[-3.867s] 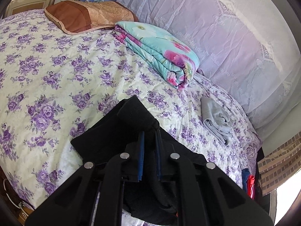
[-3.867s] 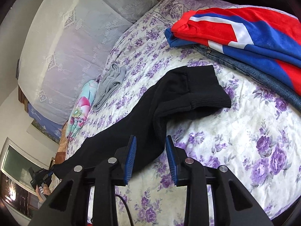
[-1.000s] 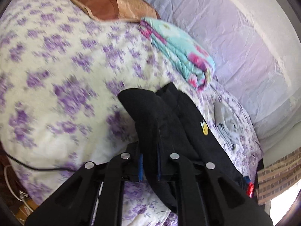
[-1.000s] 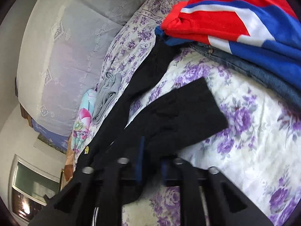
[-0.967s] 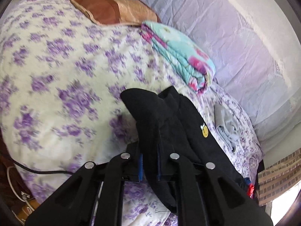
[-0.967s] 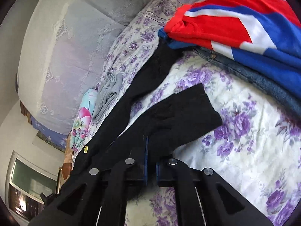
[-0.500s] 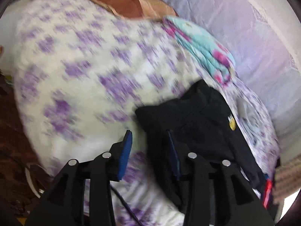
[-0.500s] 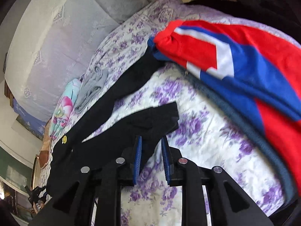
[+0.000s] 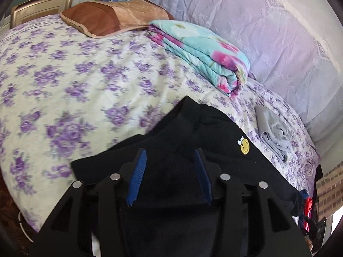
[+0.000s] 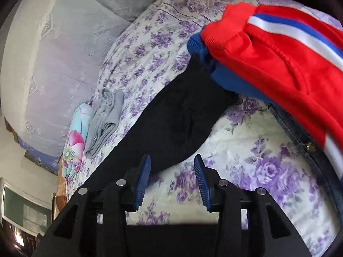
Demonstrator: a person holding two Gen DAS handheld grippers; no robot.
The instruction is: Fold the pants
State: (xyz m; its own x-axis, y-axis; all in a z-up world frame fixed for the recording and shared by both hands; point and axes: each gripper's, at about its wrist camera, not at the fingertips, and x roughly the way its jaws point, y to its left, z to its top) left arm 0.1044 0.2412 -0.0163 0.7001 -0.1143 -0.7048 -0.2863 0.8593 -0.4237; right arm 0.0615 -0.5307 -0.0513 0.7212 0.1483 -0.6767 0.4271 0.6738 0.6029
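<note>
Black pants (image 9: 193,132) lying lengthwise on the bed (image 9: 64,75), legs doubled together, both grippers (image 9: 170,176) (image 10: 171,180) just opened and empty, jaws apart, probably let go to leave the fold lying flat.

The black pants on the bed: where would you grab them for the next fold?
Probably the black pants at the leg end nearest the right gripper, coming from the near bed edge. That hem lies flat and free, while the far corner touches the red and blue clothes.
</note>
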